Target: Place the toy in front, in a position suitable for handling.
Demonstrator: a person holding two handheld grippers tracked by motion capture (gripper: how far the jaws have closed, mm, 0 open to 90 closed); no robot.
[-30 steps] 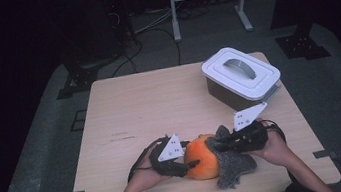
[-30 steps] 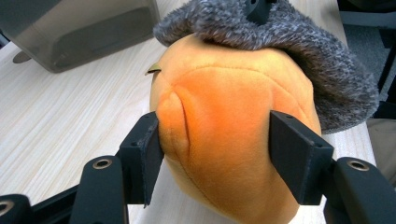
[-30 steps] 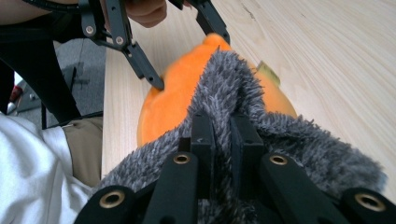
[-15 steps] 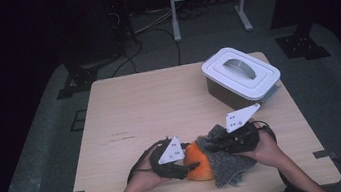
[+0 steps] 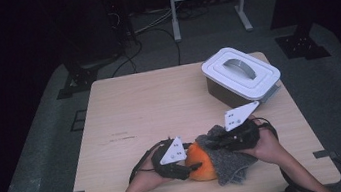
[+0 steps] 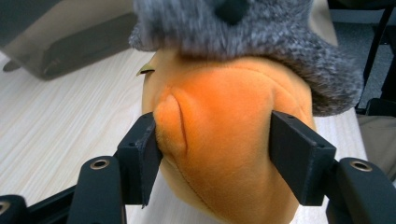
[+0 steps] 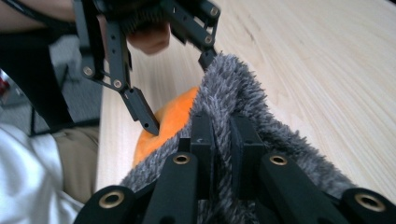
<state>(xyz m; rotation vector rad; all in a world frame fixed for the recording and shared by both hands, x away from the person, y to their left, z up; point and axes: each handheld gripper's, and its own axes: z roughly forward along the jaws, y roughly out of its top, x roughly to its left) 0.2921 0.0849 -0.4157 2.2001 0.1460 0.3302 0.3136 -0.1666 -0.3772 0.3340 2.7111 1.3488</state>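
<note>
The orange plush (image 5: pixel 203 168) sits at the near edge of the tabletop (image 5: pixel 160 107), between the two hands, w/ a grey fuzzy cloth (image 5: pixel 230 160) draped over its right side and spilling onto the wood just right of it. Looks like the job is wrapping or covering the plush w/ that cloth, imo about midway. Left tongs (image 6: pixel 212 154) straddle the plush from the left: one pad dents the orange fabric, the other sits right at its side, and the jaws have just been opening a bit w/ the plush between them, so it's a loose steadying hold, barely a grasp. Right tongs (image 7: pixel 220 135) are clenched tight on a fold of the grey cloth, fur bunched up between the pads. Tips for doing this well, as I see it: keep the left side snug enough that the plush doesn't roll when the cloth drags over it, but don't crush it. Pull the cloth up and across w/ the right tongs rather than sideways along the wood, since the fuzz prob catches. Watch that the cloth doesn't get trapped under the left pads, or you'll have to let go and regrip. Everything's close to the near edge too, so don't tug toward yourself. The white lidded box (image 5: pixel 240 73) is far right, well apart, no issue there.
</note>
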